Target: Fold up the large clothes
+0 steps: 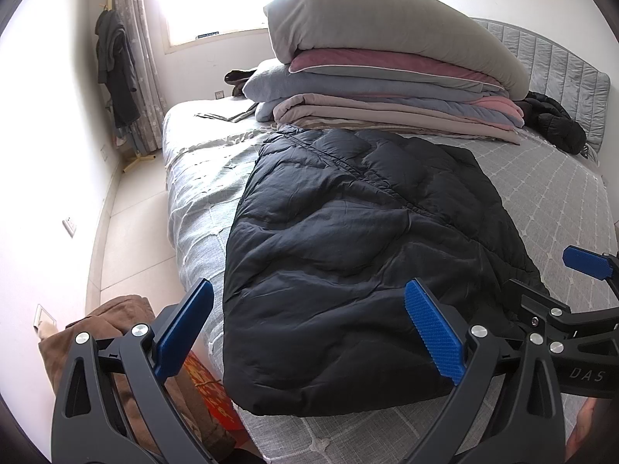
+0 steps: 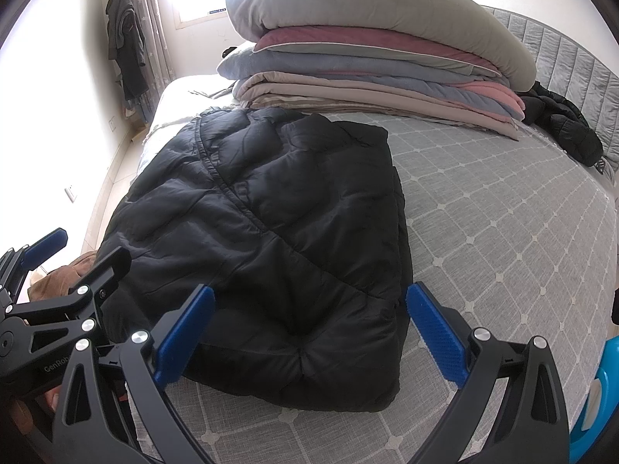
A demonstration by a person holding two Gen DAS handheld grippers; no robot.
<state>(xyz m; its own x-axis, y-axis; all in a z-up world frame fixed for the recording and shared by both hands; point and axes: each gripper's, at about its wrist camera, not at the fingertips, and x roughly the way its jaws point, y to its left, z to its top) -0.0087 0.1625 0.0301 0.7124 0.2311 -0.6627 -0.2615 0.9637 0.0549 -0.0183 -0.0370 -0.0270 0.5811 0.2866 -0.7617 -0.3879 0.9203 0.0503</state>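
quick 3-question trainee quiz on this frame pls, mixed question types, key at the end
1. True or false: the left hand-held gripper is shut on the black puffer jacket.
2. Multiple choice: what lies on top of the stack of folded bedding? A) a grey pillow B) a cardboard box C) a laptop
3. Fill in: the jacket lies flat on the grey patterned ____, near its front edge.

Key:
1. False. Its jaws stand wide open and hold nothing, and the right hand-held gripper is open too.
2. A, the grey pillow.
3. Bed.
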